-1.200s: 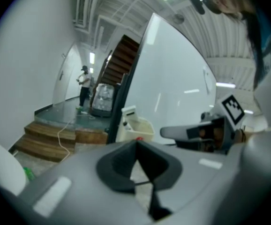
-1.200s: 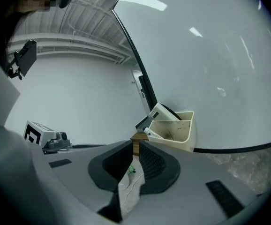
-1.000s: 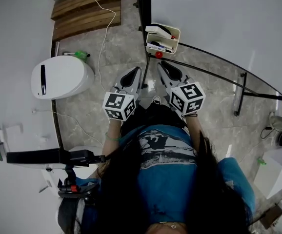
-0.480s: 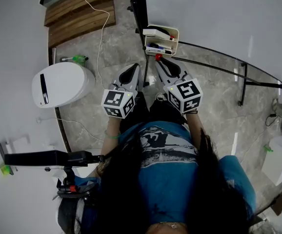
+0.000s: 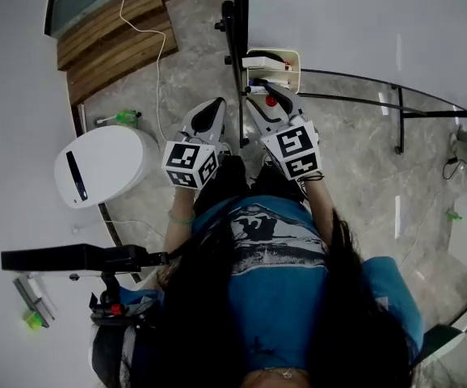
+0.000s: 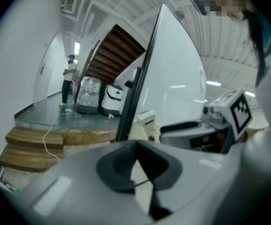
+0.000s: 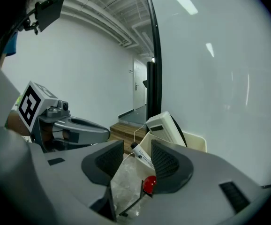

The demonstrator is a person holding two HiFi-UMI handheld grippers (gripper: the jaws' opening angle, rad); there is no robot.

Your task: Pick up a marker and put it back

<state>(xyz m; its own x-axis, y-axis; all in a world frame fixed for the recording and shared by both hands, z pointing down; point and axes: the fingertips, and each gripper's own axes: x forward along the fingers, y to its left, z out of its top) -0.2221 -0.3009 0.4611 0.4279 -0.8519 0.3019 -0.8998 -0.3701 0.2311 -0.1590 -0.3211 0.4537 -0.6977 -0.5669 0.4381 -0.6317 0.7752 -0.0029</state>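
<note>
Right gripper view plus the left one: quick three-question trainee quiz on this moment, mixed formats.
1. True or false: the jaws of the right gripper are clamped on the marker.
2. The marker's near end is: A red, B green, C blue.
3. How do the jaws of the left gripper stand?
Key: 1 false: the jaws have just been opening and stand apart, with the marker between them but not clamped. 2 A. 3 together, nothing between them.
</note>
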